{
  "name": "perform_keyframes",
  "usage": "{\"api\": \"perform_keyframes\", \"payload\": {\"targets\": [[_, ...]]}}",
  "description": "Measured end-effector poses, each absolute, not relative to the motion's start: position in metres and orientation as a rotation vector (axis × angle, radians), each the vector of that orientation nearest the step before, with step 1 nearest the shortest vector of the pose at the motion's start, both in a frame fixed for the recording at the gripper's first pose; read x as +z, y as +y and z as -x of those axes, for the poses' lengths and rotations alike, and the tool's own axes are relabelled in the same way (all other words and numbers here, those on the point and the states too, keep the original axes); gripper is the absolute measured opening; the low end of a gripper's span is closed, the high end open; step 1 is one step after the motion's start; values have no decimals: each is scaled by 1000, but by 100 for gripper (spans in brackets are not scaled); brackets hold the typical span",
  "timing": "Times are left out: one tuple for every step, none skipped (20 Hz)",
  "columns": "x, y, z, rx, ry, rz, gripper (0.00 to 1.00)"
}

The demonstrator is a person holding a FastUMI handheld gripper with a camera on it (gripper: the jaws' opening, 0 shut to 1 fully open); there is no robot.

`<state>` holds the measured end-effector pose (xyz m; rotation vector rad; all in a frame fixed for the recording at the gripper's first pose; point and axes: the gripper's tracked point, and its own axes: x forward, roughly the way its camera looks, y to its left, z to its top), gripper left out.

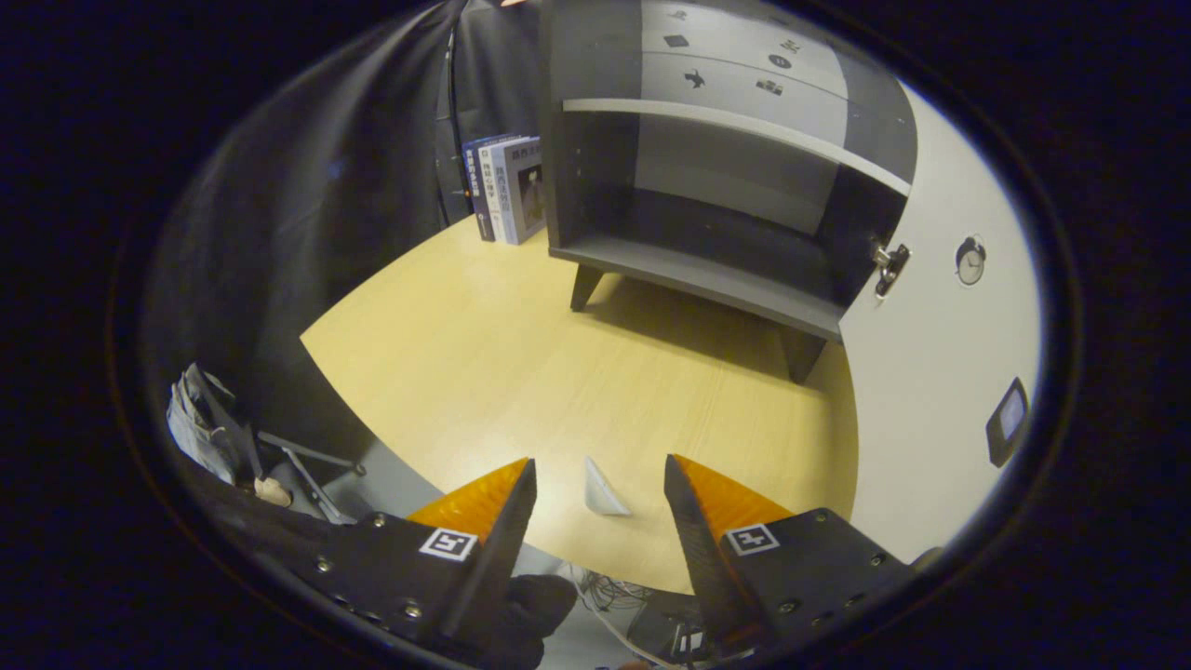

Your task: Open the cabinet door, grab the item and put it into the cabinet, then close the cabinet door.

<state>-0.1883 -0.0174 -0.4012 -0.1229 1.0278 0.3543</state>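
A light wooden table [521,354] stands in a booth hung with dark cloth [307,214]. A few books [507,189] stand upright at the table's far edge, just left of a grey unit raised on short legs. Below the table's near edge lie a grey floor [391,479], a metal stand [312,456] and tangled cables [609,591].

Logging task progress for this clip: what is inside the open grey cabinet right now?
The grey cabinet holds one pale shelf and a bare floor board; the far-right interior is in shadow. The small white object lies on the wooden table, between the open gripper fingers.
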Motion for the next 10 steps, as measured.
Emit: {"api": "perform_keyframes", "payload": {"targets": [[-407, -18, 189, 359, 1034, 130, 82], [-413, -19, 190, 362, 1042, 136, 82], [-419, -19, 190, 365, 1051, 138, 82], [-425, -20, 190, 368, 1060, 141, 82], [-429, -21, 188, 375, 1067, 143, 82], [-435, -22, 188, 378, 1075, 149, 82], [-441, -23, 188, 385, 1088, 151, 82], [-447, -22, 190, 392, 1100, 151, 82], [-452, -22, 191, 398, 1112, 150, 82], [-460, -22, 193, 403, 1129, 149, 82]]}}
